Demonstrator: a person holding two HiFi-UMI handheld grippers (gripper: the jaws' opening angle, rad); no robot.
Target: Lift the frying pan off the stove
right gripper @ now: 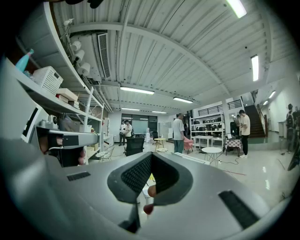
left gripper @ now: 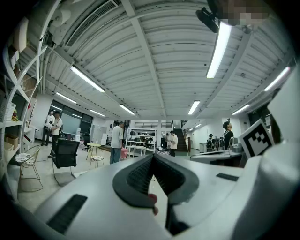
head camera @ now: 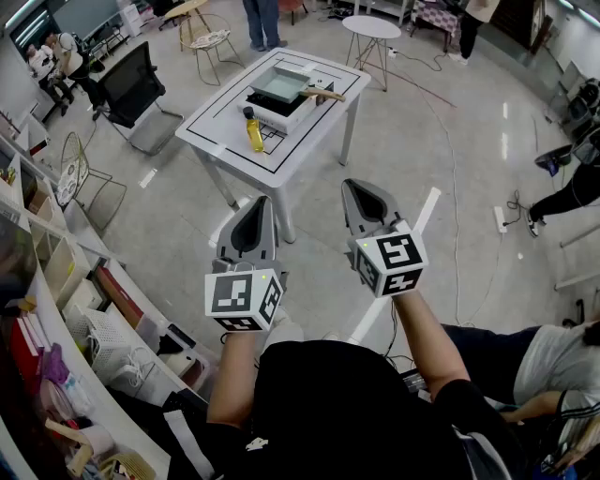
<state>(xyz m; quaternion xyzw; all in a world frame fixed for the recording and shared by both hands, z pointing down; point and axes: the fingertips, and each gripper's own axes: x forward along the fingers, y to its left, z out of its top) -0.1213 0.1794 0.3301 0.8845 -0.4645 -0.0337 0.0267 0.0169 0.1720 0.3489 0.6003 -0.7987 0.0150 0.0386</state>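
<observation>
A square teal frying pan (head camera: 281, 86) with a wooden handle (head camera: 324, 95) sits on a black and white stove (head camera: 274, 112) on the white table (head camera: 323, 131) in the head view. A yellow bottle (head camera: 253, 130) stands beside the stove. Both grippers are held level in the air well short of the table. My left gripper (head camera: 255, 202) is shut and holds nothing; its tips meet in the left gripper view (left gripper: 152, 157). My right gripper (head camera: 354, 186) is likewise shut and empty, and its own view shows the jaws together (right gripper: 151, 154).
A black office chair (head camera: 131, 84) stands left of the table, a wire chair (head camera: 211, 42) and a round white table (head camera: 370, 28) behind it. Shelves (head camera: 56, 281) with clutter line the left. People sit at the right (head camera: 553, 366); another person stands far back (head camera: 262, 19).
</observation>
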